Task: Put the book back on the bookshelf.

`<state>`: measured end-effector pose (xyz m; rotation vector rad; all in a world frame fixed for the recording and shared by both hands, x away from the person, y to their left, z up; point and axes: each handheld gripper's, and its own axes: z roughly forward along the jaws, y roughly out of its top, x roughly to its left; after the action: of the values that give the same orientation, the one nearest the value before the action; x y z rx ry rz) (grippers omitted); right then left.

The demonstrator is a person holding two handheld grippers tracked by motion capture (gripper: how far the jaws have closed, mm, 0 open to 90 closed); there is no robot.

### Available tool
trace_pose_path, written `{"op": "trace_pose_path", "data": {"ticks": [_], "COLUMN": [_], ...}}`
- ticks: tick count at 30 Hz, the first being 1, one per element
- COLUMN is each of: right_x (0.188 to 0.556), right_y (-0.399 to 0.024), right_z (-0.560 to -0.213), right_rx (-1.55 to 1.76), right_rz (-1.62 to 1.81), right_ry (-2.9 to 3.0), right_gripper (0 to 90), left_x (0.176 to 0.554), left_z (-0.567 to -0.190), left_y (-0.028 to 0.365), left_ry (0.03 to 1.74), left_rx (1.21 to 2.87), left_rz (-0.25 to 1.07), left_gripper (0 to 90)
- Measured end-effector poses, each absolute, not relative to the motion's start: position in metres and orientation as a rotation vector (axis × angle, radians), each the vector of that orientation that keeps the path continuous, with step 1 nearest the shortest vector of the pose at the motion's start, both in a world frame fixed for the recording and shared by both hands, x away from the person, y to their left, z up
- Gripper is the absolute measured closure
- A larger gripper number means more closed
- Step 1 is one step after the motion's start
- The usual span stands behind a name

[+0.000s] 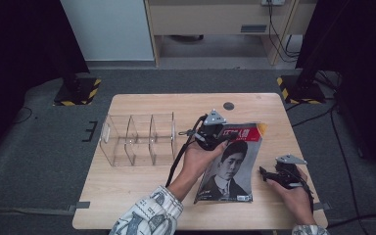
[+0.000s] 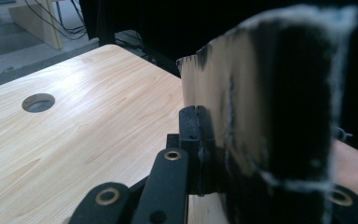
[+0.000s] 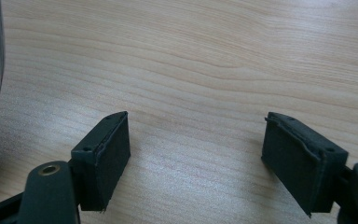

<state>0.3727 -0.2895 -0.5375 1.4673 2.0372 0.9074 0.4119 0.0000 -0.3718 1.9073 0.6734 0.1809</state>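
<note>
Glossy magazine (image 1: 232, 164) clamped in left gripper (image 1: 214, 133) — right gripper (image 1: 269, 172) beside, agape.

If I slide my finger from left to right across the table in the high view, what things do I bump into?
Clear divided organizer → left gripper, its jaws shut on the magazine → magazine → right gripper, jaws open over bare wood.
</note>
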Motion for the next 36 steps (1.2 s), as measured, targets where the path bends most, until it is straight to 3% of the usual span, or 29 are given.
{"op": "trace_pose_path", "data": {"ticks": [11,36], "right_x": [0.373,0.372], "right_y": [-0.289,-0.288], "right_z": [-0.538,-0.537], "right_rx": [1.475,1.477], "right_rz": [0.910,0.914], "right_ry": [2.030,2.035], "right_gripper": [23.5,23.6], "left_x": [0.409,0.398], "left_z": [-0.356,-0.326], "left_y": [0.002,0.014], "left_ry": [0.666,0.629], "left_rx": [1.839,1.798], "left_rz": [0.105,0.123], "left_gripper": [86.7,86.7]}}
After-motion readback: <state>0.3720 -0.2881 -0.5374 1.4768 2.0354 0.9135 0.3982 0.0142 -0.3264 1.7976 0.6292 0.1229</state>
